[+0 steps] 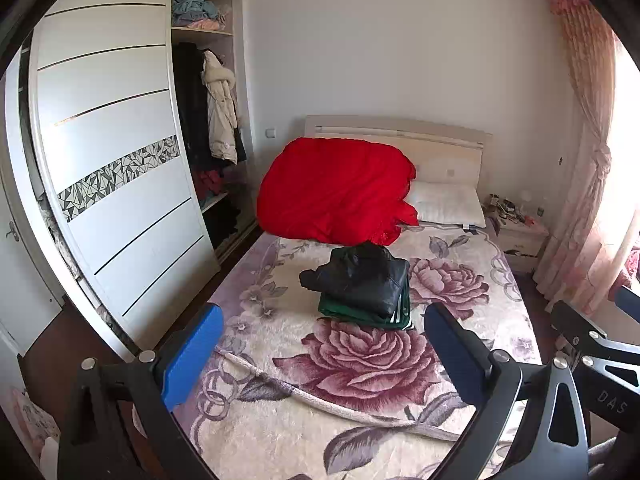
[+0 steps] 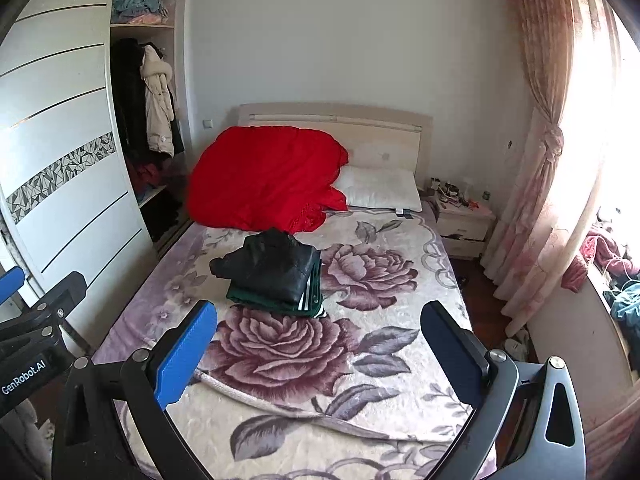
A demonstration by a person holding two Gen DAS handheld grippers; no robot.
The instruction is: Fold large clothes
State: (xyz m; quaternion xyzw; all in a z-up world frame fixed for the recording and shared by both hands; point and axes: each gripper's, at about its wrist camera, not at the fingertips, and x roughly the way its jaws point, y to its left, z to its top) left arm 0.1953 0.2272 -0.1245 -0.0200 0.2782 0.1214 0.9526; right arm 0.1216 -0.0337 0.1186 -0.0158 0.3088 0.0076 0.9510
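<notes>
Left gripper (image 1: 320,354) and right gripper (image 2: 320,350): jaws spread wide, empty, above the bed's (image 2: 408,392) foot end. Folded black jacket (image 2: 272,266) stacked on green garment (image 2: 256,300) mid-bed. Red quilt (image 2: 264,176) beyond, pillow (image 2: 384,190) beside it.

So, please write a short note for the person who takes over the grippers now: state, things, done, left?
Left gripper: open, empty, above the bed's near end.
Right gripper: open, empty, beside it.
Black jacket lies folded on the folded green garment, mid-bed on the floral blanket.
Done: these two appear folded and stacked.
Left: the red quilt sits bunched by the headboard; whether it counts is unclear.
</notes>
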